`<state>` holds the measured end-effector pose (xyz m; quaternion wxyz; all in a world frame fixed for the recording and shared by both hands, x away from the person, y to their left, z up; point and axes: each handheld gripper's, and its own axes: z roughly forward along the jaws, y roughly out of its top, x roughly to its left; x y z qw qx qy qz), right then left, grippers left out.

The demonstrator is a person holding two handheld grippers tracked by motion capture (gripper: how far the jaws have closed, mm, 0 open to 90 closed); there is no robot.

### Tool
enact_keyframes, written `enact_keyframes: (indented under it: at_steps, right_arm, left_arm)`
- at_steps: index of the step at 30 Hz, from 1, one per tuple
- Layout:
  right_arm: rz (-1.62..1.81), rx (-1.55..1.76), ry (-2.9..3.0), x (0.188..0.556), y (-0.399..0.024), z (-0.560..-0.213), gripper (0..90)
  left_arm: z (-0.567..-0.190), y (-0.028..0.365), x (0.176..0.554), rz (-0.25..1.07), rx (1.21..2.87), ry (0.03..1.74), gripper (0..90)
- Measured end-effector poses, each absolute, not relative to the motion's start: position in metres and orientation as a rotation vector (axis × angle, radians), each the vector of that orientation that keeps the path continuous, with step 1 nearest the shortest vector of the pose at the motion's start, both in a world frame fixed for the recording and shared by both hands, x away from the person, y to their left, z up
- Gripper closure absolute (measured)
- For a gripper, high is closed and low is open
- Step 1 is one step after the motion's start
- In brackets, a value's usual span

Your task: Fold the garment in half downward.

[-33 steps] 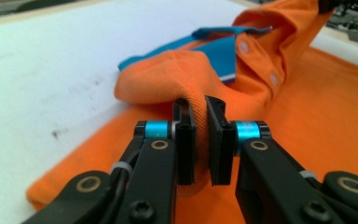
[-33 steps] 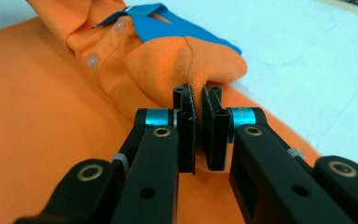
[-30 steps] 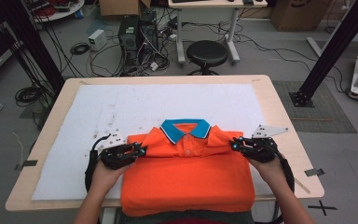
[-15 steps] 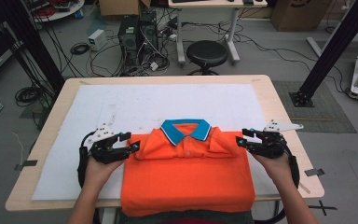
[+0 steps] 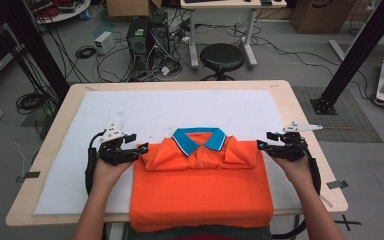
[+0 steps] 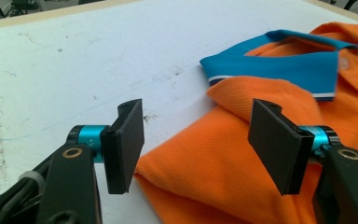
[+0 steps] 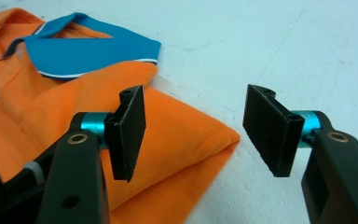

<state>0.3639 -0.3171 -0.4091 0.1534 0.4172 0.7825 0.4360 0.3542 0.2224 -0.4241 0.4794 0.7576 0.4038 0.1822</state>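
Observation:
An orange polo shirt [image 5: 200, 185] with a blue collar [image 5: 199, 137] lies folded on the near half of the table, its sleeves tucked in. My left gripper [image 5: 136, 149] sits at the shirt's left shoulder fold, and its jaws have just been opening. In the left gripper view the gripper [image 6: 200, 140] stands open, with the folded orange edge [image 6: 205, 158] lying loose between the pads. My right gripper [image 5: 261, 142] is at the right shoulder fold, its jaws also just opening. In the right gripper view the gripper [image 7: 198, 133] is open over the folded corner [image 7: 200, 135], and the pads do not press on it.
A white mat [image 5: 180, 107] covers the wooden table [image 5: 300, 115]. The shirt's hem hangs over the near edge. Beyond the far edge stand a black stool [image 5: 222, 56], computer towers [image 5: 147, 37] and floor cables. A black frame post [image 5: 355, 50] rises at the right.
Both grippers have opened and let go of the shirt's shoulder folds. Each hand has drawn outward, the left one leftward and the right one rightward. The shirt stays folded.

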Motion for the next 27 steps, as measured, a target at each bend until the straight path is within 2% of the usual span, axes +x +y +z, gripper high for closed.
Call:
enact_keyframes:
  at_steps: [7, 18, 20, 23, 27]
  right_arm:
    - [1.177, 1.246, 2.273, 0.379, -0.315, -0.417, 36.3]
    - [0.966, 1.307, 2.378, 0.400, -0.307, -0.445, 36.1]
    - [0.971, 1.285, 2.377, 0.399, -0.308, -0.446, 39.0]
    - [1.010, 1.244, 2.421, 0.396, -0.308, -0.445, 56.9]
    - [1.009, 1.209, 2.439, 0.394, -0.306, -0.444, 66.7]
  left_arm:
    - [-0.439, 0.223, 0.370, 0.393, 1.865, 1.058, 32.4]
    - [-0.452, 0.216, 0.378, 0.405, 1.980, 1.110, 32.9]
    - [-0.453, 0.214, 0.378, 0.403, 2.000, 1.104, 35.0]
    - [-0.452, 0.211, 0.376, 0.425, 2.038, 1.073, 39.2]
    - [-0.452, 0.211, 0.375, 0.412, 2.034, 1.074, 47.3]
